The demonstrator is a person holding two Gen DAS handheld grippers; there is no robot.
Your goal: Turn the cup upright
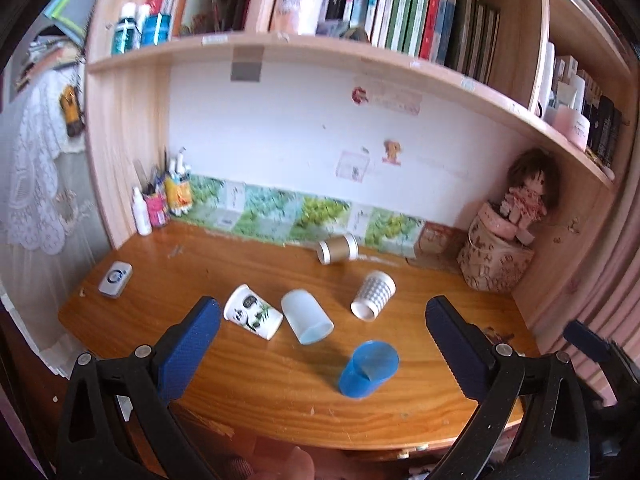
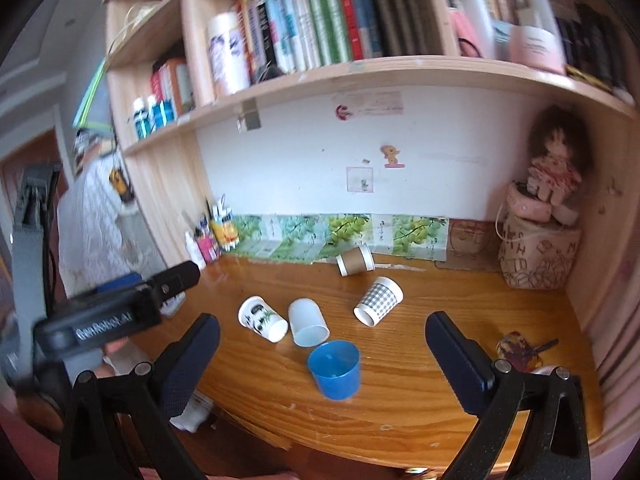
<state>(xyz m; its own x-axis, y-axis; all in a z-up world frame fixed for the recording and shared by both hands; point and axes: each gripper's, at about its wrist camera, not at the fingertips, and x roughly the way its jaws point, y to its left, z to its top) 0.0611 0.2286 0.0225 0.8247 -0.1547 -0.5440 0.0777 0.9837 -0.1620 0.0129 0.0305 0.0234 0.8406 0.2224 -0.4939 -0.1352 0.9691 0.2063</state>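
Several cups are on the wooden desk (image 1: 248, 392). A blue cup (image 1: 369, 368) stands upright near the front edge, also in the right wrist view (image 2: 335, 369). On their sides lie a panda cup (image 1: 252, 317) (image 2: 262, 319), a pale translucent cup (image 1: 306, 316) (image 2: 307, 323), a checked cup (image 1: 374, 294) (image 2: 378, 301) and a brown cup (image 1: 338, 249) (image 2: 354, 260). My left gripper (image 1: 322, 344) is open and empty, short of the cups. My right gripper (image 2: 322, 348) is open and empty above the front edge, the blue cup between its fingers in the view.
A doll on a patterned box (image 1: 496, 258) fills the back right corner. Pen holders and bottles (image 1: 166, 200) stand at the back left. A small white device (image 1: 115, 278) lies at the left. A shelf of books (image 1: 360, 56) hangs above. Keys (image 2: 520, 350) lie at the right.
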